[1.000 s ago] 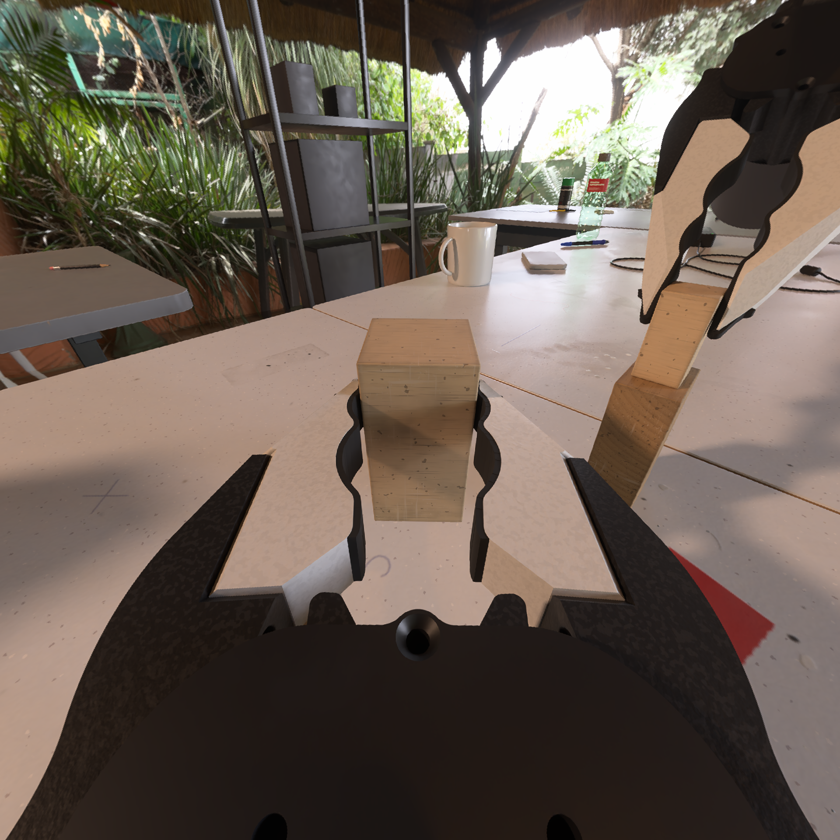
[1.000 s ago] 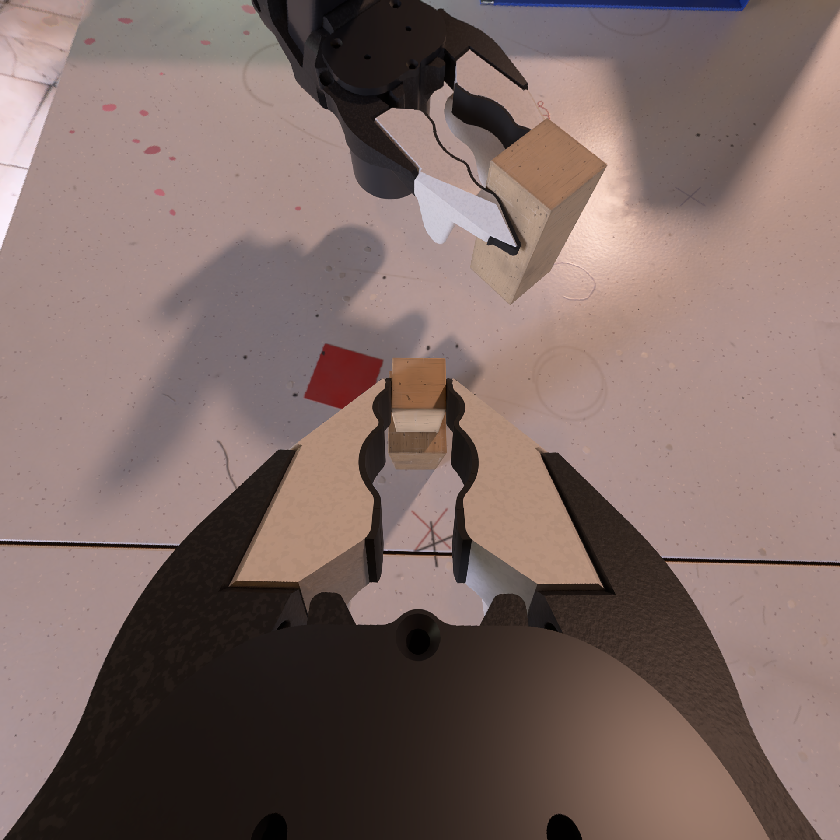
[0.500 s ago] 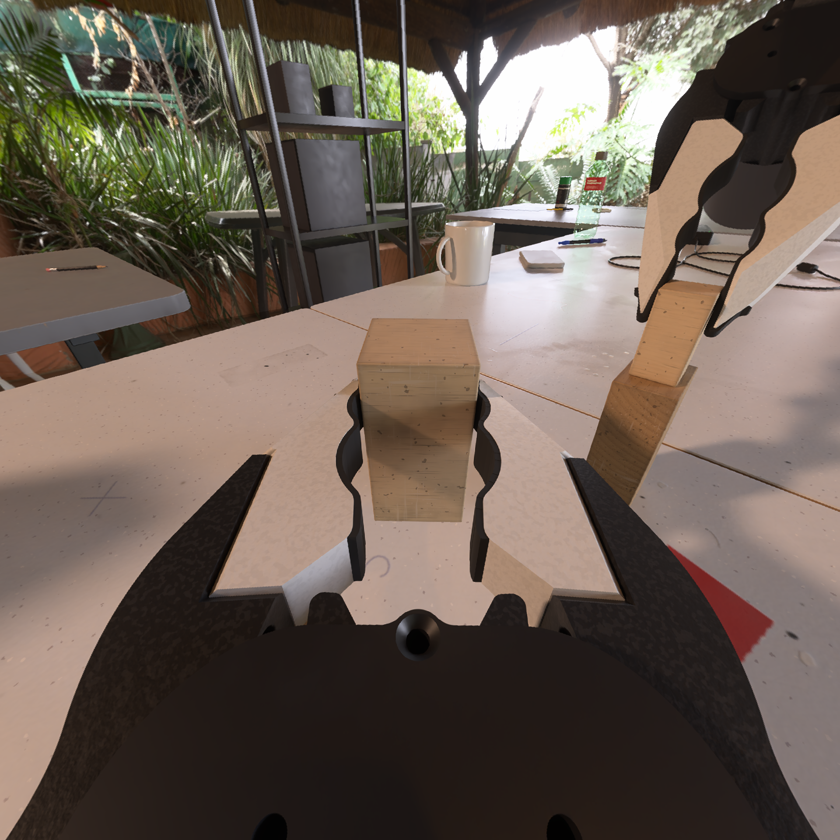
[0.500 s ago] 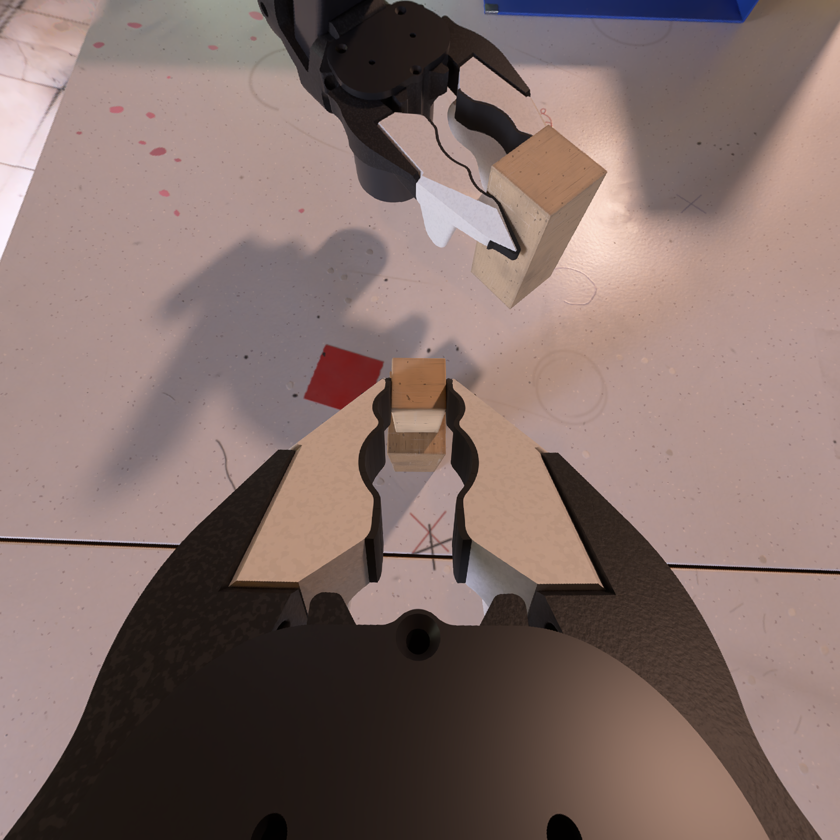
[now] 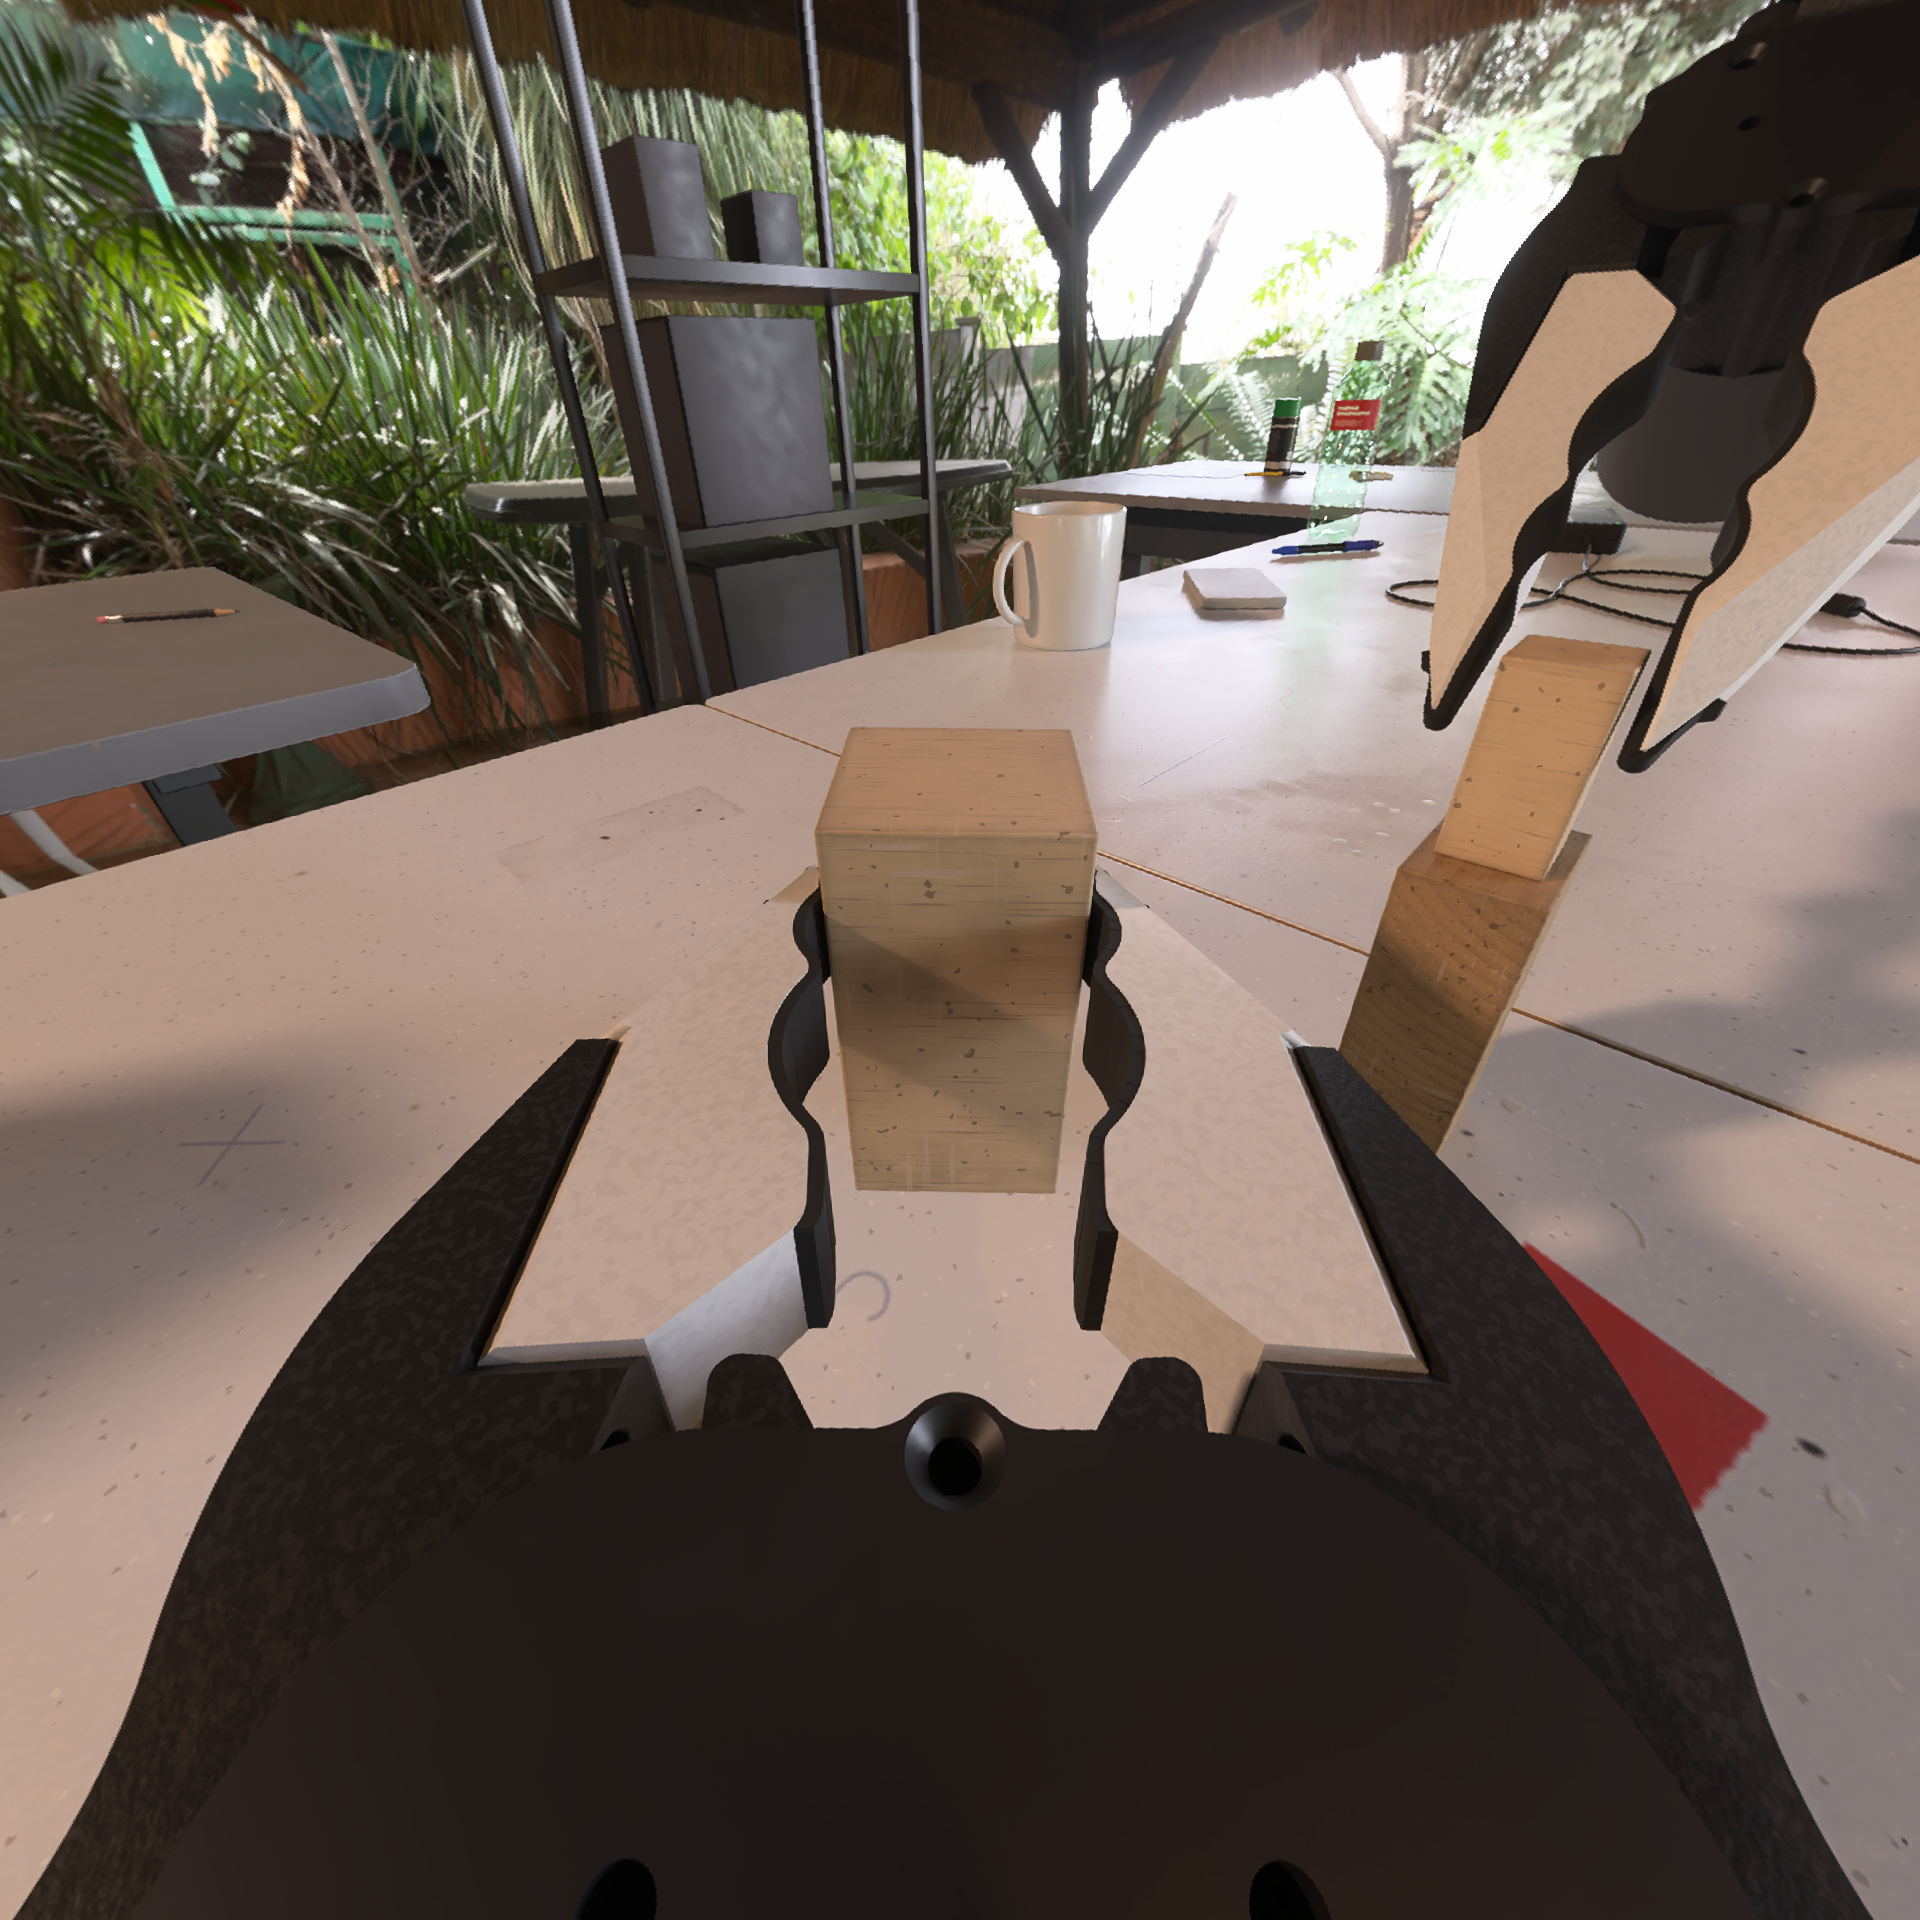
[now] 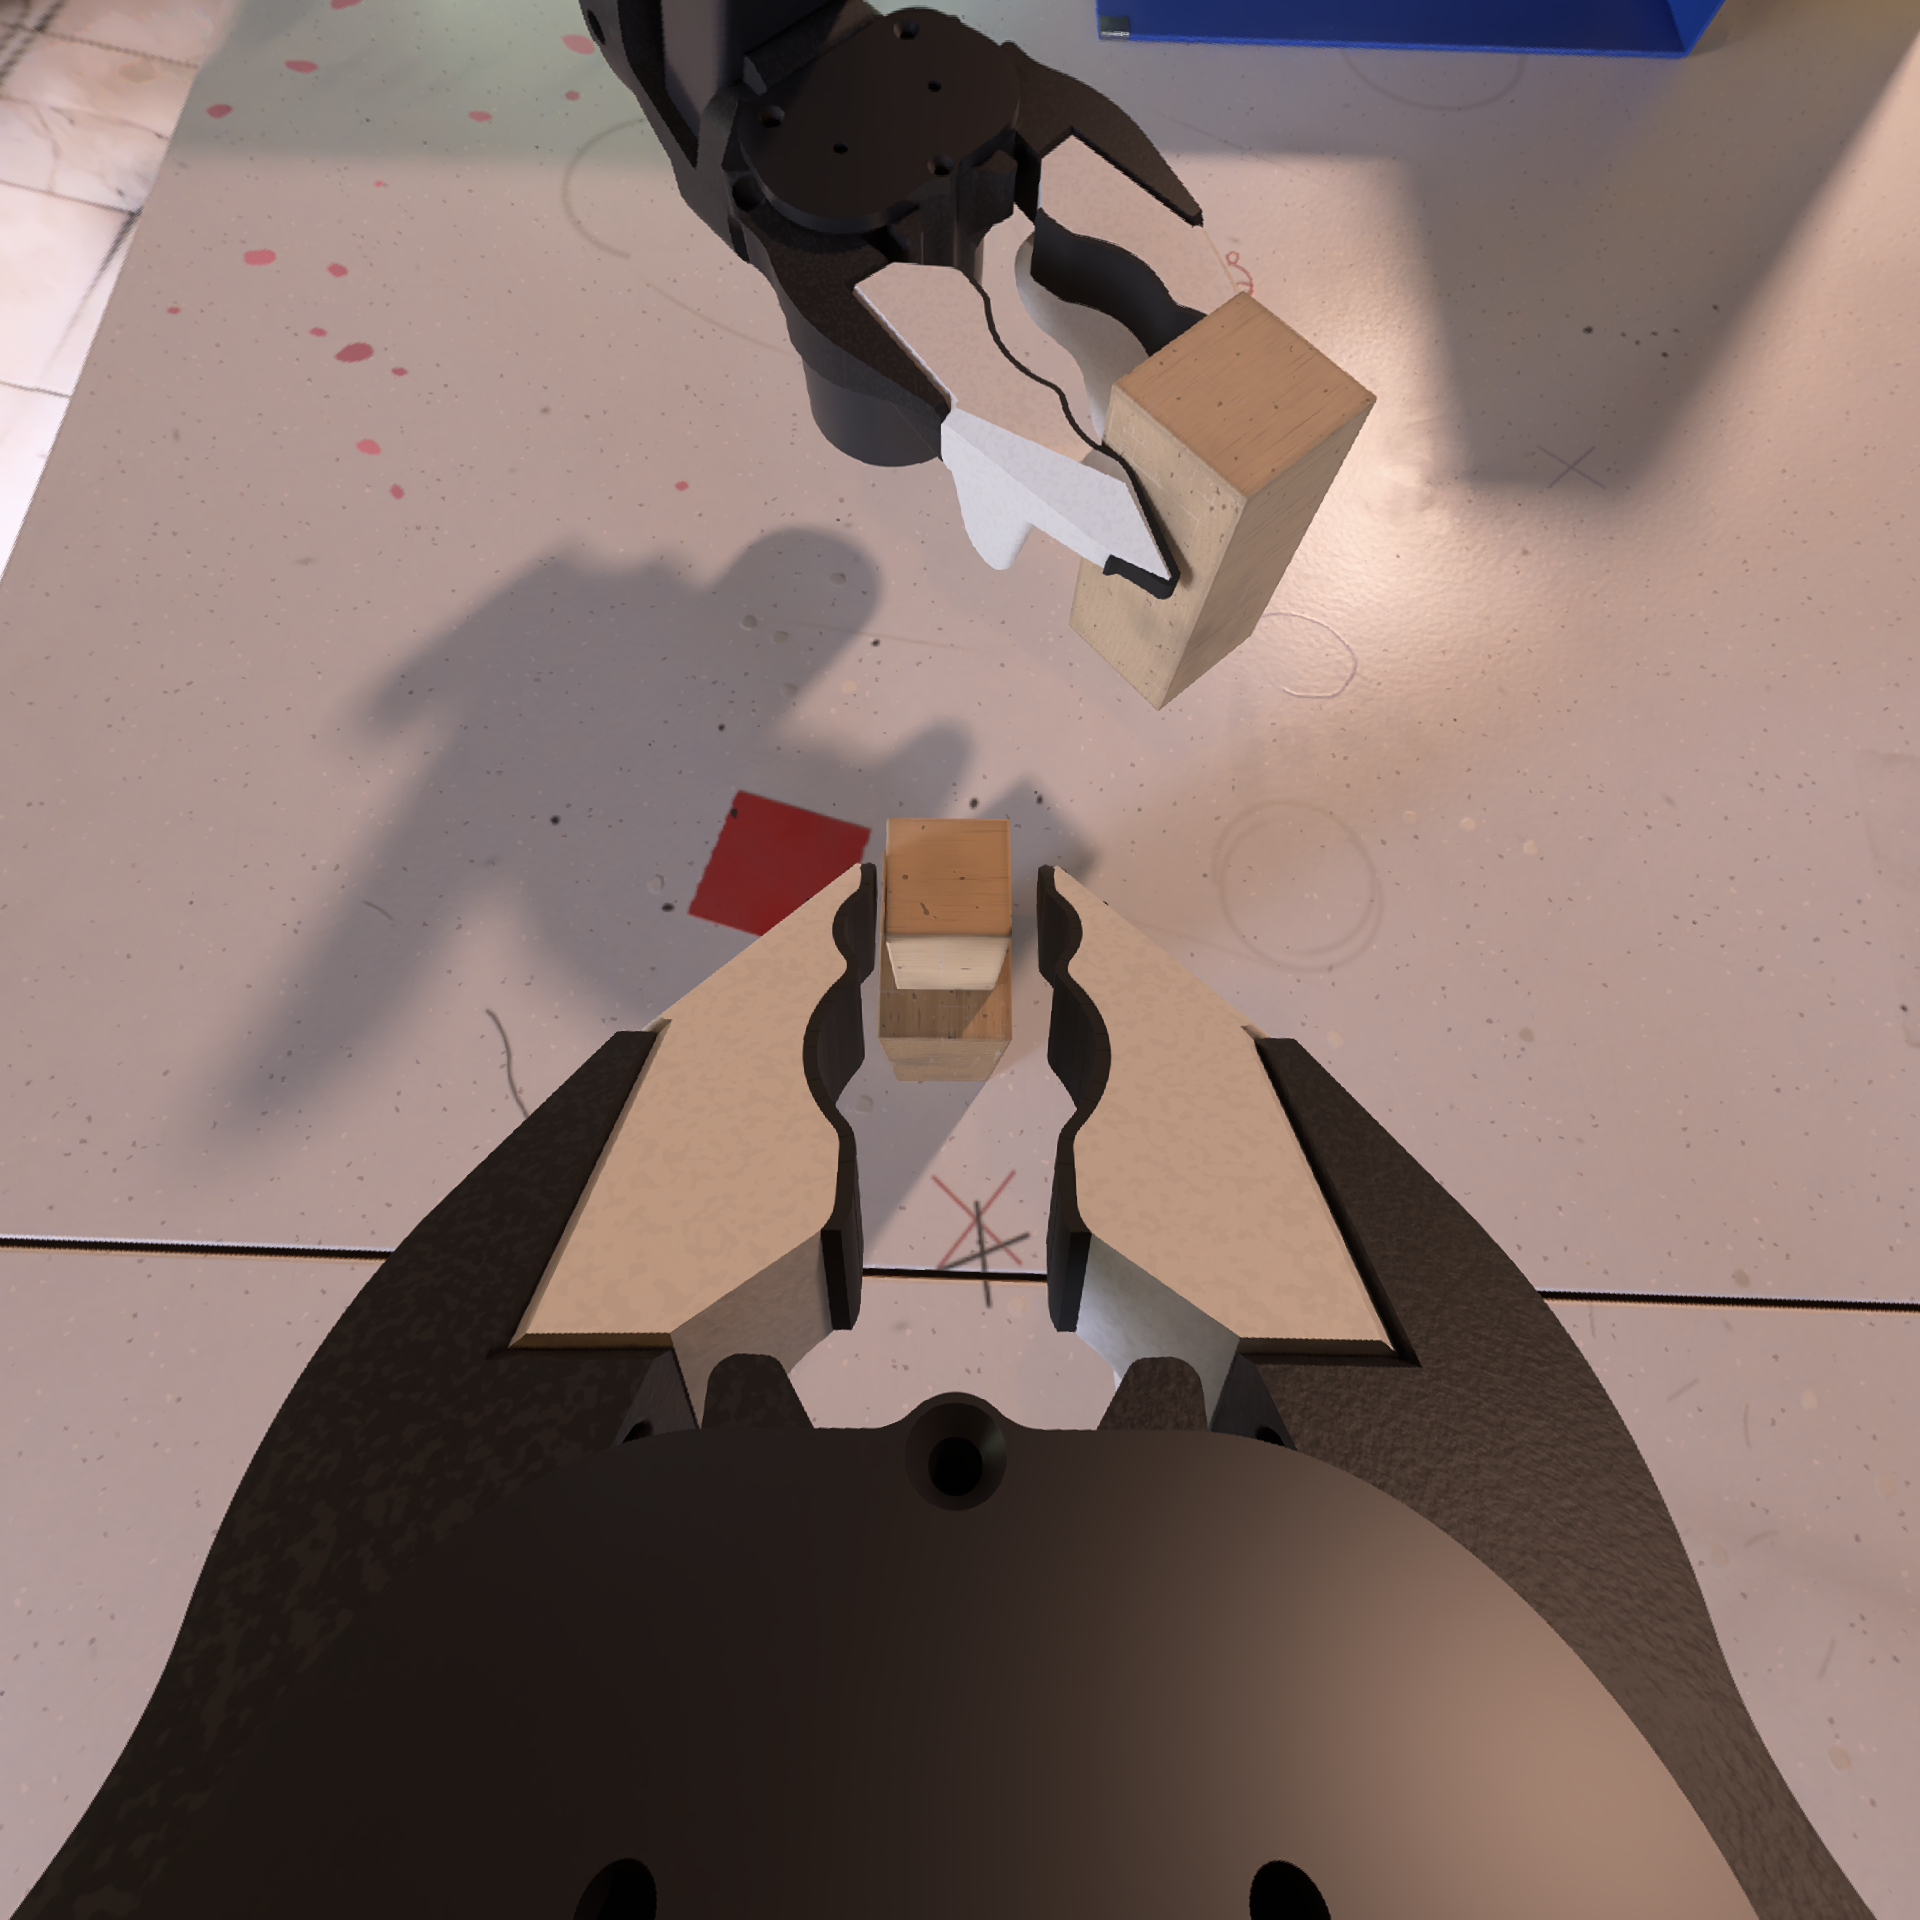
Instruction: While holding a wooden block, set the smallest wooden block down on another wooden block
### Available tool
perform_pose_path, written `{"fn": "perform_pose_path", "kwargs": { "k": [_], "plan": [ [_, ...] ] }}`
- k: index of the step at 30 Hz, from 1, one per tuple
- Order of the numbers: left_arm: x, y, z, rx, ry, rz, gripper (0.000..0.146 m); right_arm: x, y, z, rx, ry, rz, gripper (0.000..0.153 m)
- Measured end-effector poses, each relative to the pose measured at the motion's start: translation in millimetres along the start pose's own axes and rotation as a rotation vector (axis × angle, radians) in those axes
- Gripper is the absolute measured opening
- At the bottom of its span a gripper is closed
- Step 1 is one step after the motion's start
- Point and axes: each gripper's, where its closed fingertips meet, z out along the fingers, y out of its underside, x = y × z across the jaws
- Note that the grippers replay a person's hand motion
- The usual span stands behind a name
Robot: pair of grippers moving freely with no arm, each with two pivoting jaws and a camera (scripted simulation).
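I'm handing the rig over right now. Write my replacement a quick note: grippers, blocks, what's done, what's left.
Left gripper: shut on the big block, held clear above the table.
Right gripper: jaws open, a gap showing on each side of the small block.
Small block stands on the base block, which rests on the table beside the red square.
Done: placement and release.
Left: back the right gripper away without nudging the stack; keep holding the big block.

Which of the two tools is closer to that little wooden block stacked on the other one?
Right. The right tool straddles the smallest block, jaws open on either side. The left tool hangs farther off, gripping a larger block.
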Motion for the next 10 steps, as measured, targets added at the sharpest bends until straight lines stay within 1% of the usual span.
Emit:
{"fn": "perform_pose_path", "kwargs": {
  "k": [10],
  "plan": [
    [0.5, -0.1, 0.3, 0.000, 0.004, 0.000, 0.047, 3.8, 1.7, -1.9, 0.004, 0.000, 0.011, 0.036]
  ]
}}
